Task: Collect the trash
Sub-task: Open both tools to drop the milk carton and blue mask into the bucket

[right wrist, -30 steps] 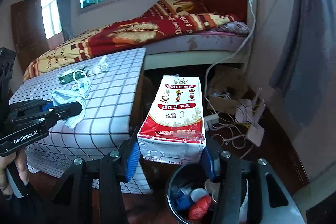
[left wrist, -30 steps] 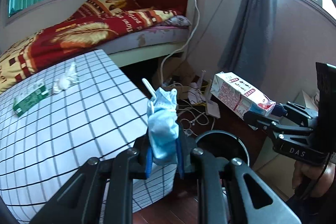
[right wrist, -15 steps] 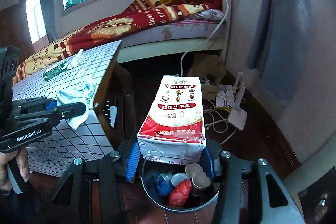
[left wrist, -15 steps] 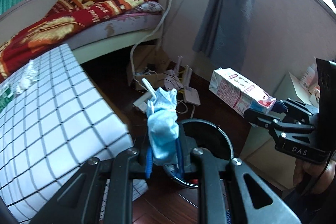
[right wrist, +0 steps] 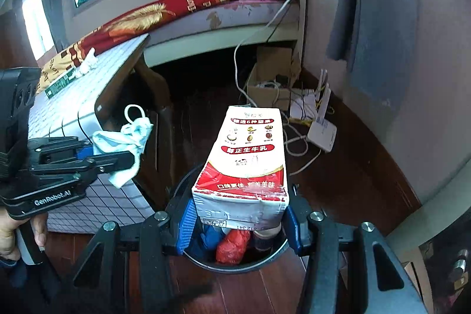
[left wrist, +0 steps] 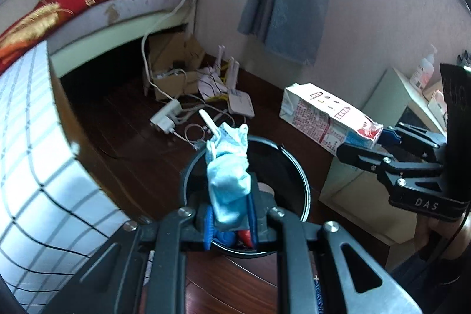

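Observation:
My left gripper [left wrist: 229, 221] is shut on a crumpled light-blue face mask [left wrist: 229, 172], held above the round black trash bin [left wrist: 303, 178] on the floor. The same mask [right wrist: 122, 141] and left gripper [right wrist: 117, 158] show at the left of the right wrist view. My right gripper [right wrist: 238, 228] is shut on a red and white milk carton [right wrist: 247, 164], which hangs over the bin [right wrist: 188, 178]. In the left wrist view the carton [left wrist: 326, 119] sticks out from the right gripper [left wrist: 382, 140] at the right. The bin holds red, blue and other rubbish.
A table with a white checked cloth [right wrist: 73, 114] stands left of the bin, with a crumpled tissue [right wrist: 86, 64] and a green packet [right wrist: 60, 83] on it. Behind lie a cardboard box [left wrist: 173, 61], cables, a white router [right wrist: 322, 134], a bed and a grey curtain. A pale cabinet [left wrist: 391, 96] stands at right.
Both grippers have come down and forward from beside the table to above the bin, each keeping its grip. The bin now fills the lower middle of both views.

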{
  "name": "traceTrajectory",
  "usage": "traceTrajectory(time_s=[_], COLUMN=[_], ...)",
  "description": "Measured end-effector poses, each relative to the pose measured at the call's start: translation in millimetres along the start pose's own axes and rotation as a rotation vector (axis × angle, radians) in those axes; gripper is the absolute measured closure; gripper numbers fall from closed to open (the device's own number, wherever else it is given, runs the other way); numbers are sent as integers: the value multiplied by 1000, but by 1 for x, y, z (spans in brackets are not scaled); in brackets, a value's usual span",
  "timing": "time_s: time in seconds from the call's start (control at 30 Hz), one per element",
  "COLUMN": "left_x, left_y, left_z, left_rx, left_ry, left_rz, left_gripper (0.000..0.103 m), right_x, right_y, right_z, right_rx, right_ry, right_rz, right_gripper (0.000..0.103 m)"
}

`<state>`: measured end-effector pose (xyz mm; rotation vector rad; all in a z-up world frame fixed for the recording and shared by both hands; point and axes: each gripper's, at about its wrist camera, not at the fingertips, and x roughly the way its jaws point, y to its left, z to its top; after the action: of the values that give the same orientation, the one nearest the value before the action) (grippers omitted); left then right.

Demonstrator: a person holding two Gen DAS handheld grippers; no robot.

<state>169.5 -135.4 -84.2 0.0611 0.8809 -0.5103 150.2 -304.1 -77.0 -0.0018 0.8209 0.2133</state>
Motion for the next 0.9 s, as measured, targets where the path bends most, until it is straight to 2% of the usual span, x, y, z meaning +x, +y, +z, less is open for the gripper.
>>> traceTrajectory(time_s=[0.17, 0.3, 0.53, 0.67, 0.7, 0.73, 0.77, 0.8, 0.83, 0.9], left_x=[31, 50, 79, 93, 97, 101, 103, 104, 104, 103], left_y=[1, 2, 0, 4, 5, 7, 7, 9, 10, 12], left_z=[-8, -14, -19, -22, -23, -25, -27, -28, -30, -34], left_rx=[-1, -4, 5, -19, -27, -34, -41, -43, -46, -30], left_ry=[67, 110, 170, 195, 205, 211, 218, 218, 210, 207], left_rz=[-32, -54, -78, -97, -103, -94, -66, -46, -22, 49], left_gripper=[83, 83, 83, 82, 74, 51, 35, 12, 0, 0], right_x=[14, 38, 77, 92, 98, 103, 109, 113, 116, 121], right_y=[-3, -4, -3, -1, -1, -2, -4, -7, -11, -17], right_z=[-9, -21, -38, -38, -40, -42, -46, -49, -51, -54], right_rx=[-33, -72, -120, -131, -139, -147, -154, -155, -147, -132], right_ry=[46, 121, 232, 265, 284, 293, 307, 321, 338, 368], right_rz=[14, 31, 37, 46, 36, 7, -36, -67, -78, -118], right_gripper=[50, 50, 50, 50, 49, 36, 24, 8, 5, 1])
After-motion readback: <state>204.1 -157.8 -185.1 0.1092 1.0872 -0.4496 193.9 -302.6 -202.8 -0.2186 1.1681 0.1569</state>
